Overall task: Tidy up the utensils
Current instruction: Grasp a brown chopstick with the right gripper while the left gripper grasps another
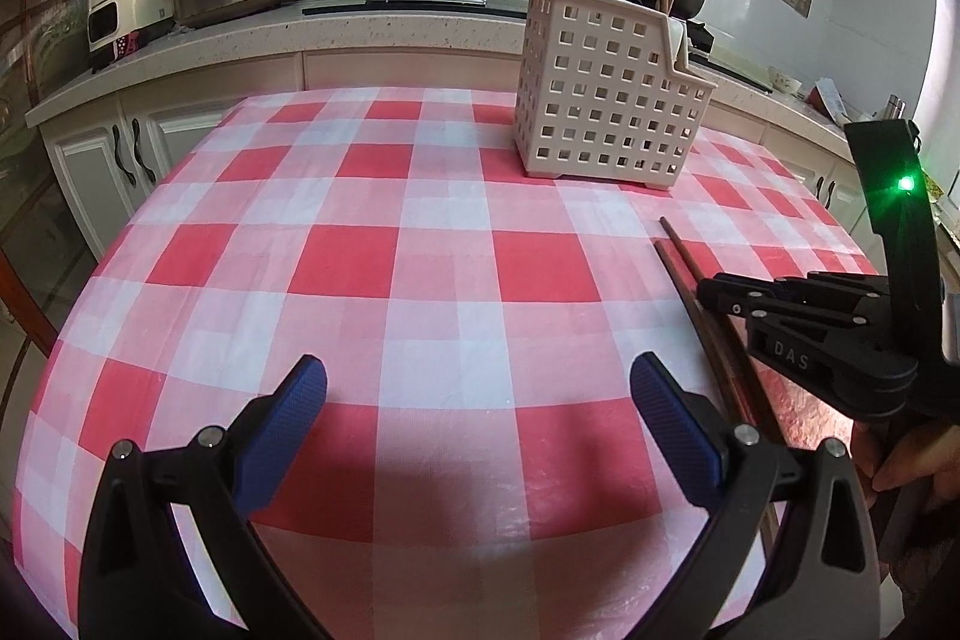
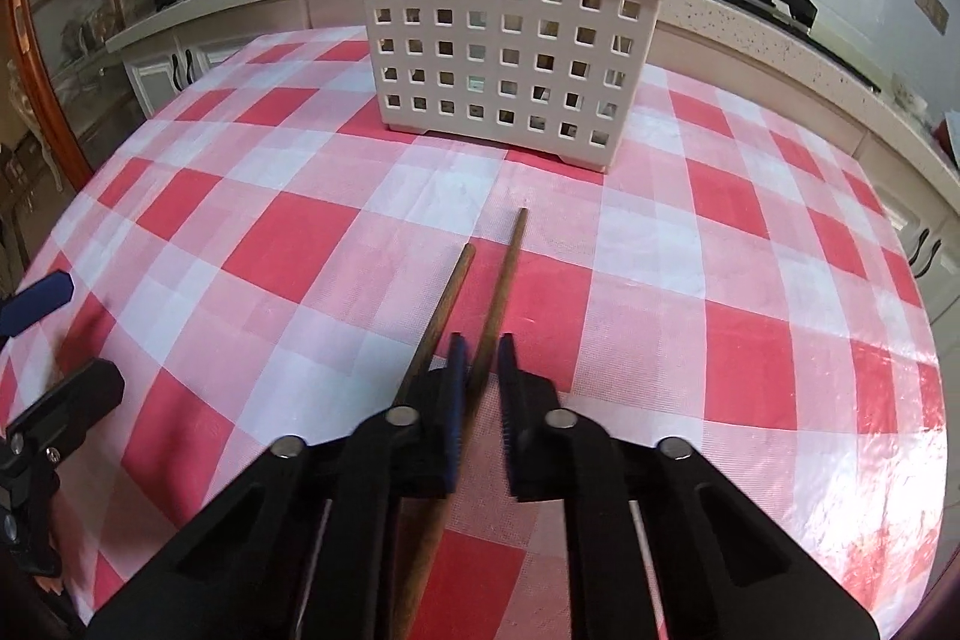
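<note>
Fingers of the right gripper (image 2: 480,358) are pinched nearly together, and one chopstick of the loose pair (image 2: 501,280) runs up between the blue pads; the other chopstick (image 2: 447,304) passes just outside the left pad, so by the look of it only one is truly caught. Both sticks point toward twelve o'clock in the right wrist view, tips apart, resting on the checked tablecloth (image 2: 720,340). Beyond them at twelve o'clock stands the white perforated caddy (image 2: 480,22), upright, with several chopsticks already standing in its compartments. The left gripper (image 1: 480,400) hangs spread wide over bare cloth, holding nothing, with the right gripper at its three o'clock. Judging from this, the sorting is partly done: some utensils are housed, and this last visible pair has yet to be lifted and dropped into the caddy.
</note>
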Demonstrator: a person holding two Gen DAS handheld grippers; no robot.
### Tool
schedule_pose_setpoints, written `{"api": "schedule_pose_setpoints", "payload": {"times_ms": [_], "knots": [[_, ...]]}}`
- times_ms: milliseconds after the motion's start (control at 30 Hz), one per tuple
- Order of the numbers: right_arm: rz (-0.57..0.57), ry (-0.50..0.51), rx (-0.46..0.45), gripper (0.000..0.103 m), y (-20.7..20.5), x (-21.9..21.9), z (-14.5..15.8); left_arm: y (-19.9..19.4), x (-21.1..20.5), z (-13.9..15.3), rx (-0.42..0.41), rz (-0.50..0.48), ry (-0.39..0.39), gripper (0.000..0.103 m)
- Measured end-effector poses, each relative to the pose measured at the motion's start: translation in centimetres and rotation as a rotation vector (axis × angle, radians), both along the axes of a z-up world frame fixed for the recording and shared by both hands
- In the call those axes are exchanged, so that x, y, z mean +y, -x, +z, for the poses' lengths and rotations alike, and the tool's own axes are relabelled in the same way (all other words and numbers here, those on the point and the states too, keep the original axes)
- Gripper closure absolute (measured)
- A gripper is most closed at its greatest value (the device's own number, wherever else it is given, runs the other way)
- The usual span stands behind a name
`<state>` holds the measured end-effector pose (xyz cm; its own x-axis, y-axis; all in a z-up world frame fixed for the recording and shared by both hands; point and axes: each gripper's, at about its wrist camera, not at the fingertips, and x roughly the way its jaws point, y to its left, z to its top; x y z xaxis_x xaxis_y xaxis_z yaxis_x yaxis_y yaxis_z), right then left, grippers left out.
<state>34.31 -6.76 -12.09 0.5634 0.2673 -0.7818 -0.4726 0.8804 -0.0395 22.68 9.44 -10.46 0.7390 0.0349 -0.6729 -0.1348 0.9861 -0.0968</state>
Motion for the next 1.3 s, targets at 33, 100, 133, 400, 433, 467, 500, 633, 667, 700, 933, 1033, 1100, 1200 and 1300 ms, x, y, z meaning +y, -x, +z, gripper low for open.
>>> {"api": "schedule_pose_setpoints", "payload": {"times_ms": [33, 100, 133, 400, 433, 467, 500, 633, 667, 700, 933, 1033, 1100, 1200, 1300], "knots": [[-0.002, -0.004, 0.000, 0.095, 0.0, -0.2, 0.0, 0.0, -0.1, 0.0, 0.003, -0.001, -0.001, 0.005], [-0.013, -0.022, 0.000, 0.096, 0.1, -0.9, 0.0, -0.2, -0.5, -0.1, 0.011, -0.010, -0.004, 0.005], [-0.022, -0.033, 0.004, 0.096, 0.1, -1.4, 0.0, -0.3, -0.7, -0.1, 0.014, -0.014, -0.005, 0.005], [-0.083, -0.128, 0.010, 0.096, 0.6, -5.9, 0.8, -2.1, -4.4, -0.3, 0.064, -0.080, -0.018, 0.005], [-0.089, -0.139, 0.009, 0.096, 0.7, -6.5, 1.0, -2.4, -5.0, -0.3, 0.069, -0.084, -0.026, 0.005], [-0.092, -0.146, 0.008, 0.096, 0.8, -6.9, 1.1, -2.6, -5.4, -0.3, 0.073, -0.086, -0.032, 0.005], [-0.095, -0.157, 0.006, 0.096, 0.9, -7.4, 1.2, -2.9, -5.9, -0.3, 0.076, -0.089, -0.035, 0.006], [-0.105, -0.189, 0.006, 0.096, 1.1, -8.7, 1.4, -4.4, -7.7, -0.2, 0.084, -0.104, -0.035, 0.017], [-0.108, -0.200, 0.005, 0.096, 1.2, -9.1, 1.4, -4.9, -8.2, -0.2, 0.092, -0.105, -0.040, 0.021], [-0.110, -0.209, 0.005, 0.096, 1.2, -9.4, 1.5, -5.2, -8.5, -0.3, 0.098, -0.107, -0.040, 0.024], [-0.127, -0.268, -0.001, 0.096, 1.3, -12.0, 1.8, -7.5, -11.2, -1.5, 0.170, -0.134, -0.061, 0.056], [-0.135, -0.286, 0.004, 0.096, 1.3, -12.9, 1.8, -7.9, -11.9, -2.1, 0.180, -0.131, -0.090, 0.065], [-0.140, -0.296, 0.006, 0.096, 1.3, -13.5, 1.7, -8.1, -12.3, -2.1, 0.179, -0.132, -0.098, 0.069], [-0.143, -0.309, 0.013, 0.096, 1.2, -14.0, 1.5, -8.2, -12.7, -2.1, 0.177, -0.146, -0.113, 0.077], [-0.141, -0.319, 0.017, 0.096, 1.2, -14.1, 1.4, -8.4, -13.3, -2.1, 0.179, -0.173, -0.129, 0.088]]}}
